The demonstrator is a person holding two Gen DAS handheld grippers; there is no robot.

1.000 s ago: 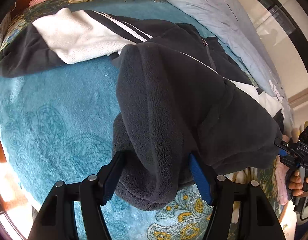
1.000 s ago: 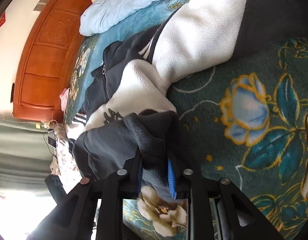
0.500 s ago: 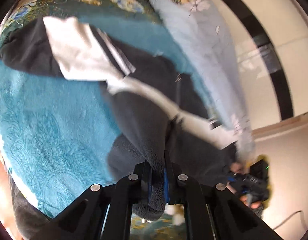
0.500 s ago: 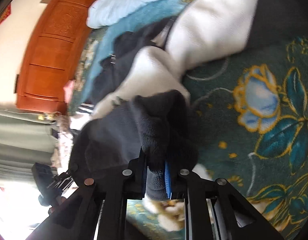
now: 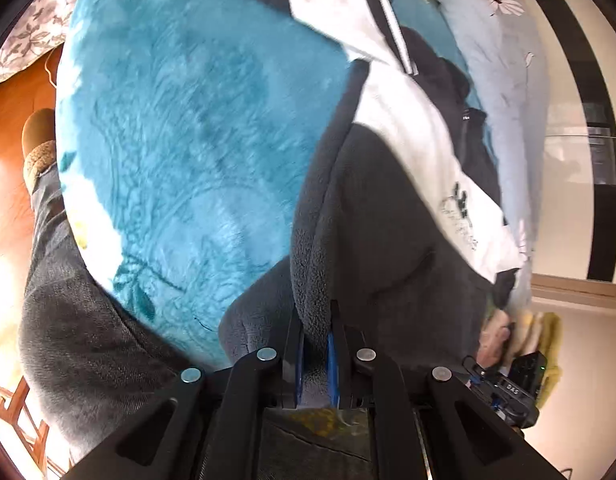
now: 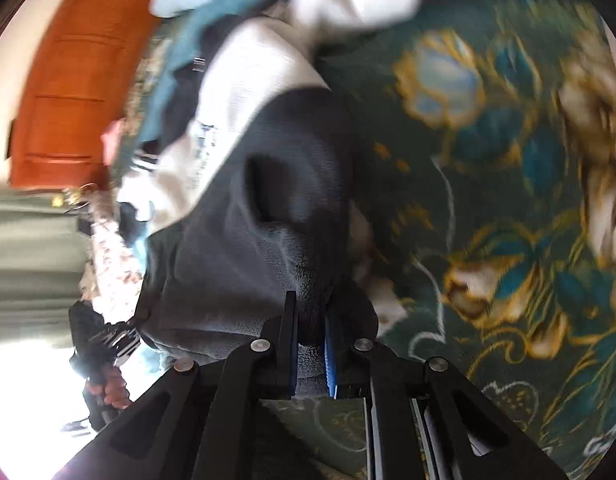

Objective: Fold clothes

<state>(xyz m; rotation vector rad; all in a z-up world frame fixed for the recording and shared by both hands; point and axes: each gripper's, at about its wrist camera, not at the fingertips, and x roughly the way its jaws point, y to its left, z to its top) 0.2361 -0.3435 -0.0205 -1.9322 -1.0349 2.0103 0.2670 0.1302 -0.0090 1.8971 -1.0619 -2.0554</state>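
Observation:
A dark grey and white fleece jacket [image 5: 388,208] lies across a teal floral blanket [image 5: 196,128] on a bed. My left gripper [image 5: 314,344] is shut on a thick fold of the jacket's grey hem. In the right wrist view the same jacket [image 6: 260,208] shows its grey lower part and white chest, blurred. My right gripper [image 6: 310,344] is shut on another stretch of the grey hem. Each gripper appears in the other's view: the right one [image 5: 504,388] at the lower right, the left one [image 6: 104,340] at the lower left, held by a hand.
A pale blue quilt [image 5: 496,40] lies along the far side of the bed. An orange wooden headboard [image 6: 68,92] stands behind. A person's grey trouser leg [image 5: 76,320] and slippered foot [image 5: 38,140] are at the bed's edge, on a wooden floor.
My left gripper went from open around the grey fleece to shut on it, then rolled and swung across the bed. My right gripper tightened on the hem and moved; both views are blurred.

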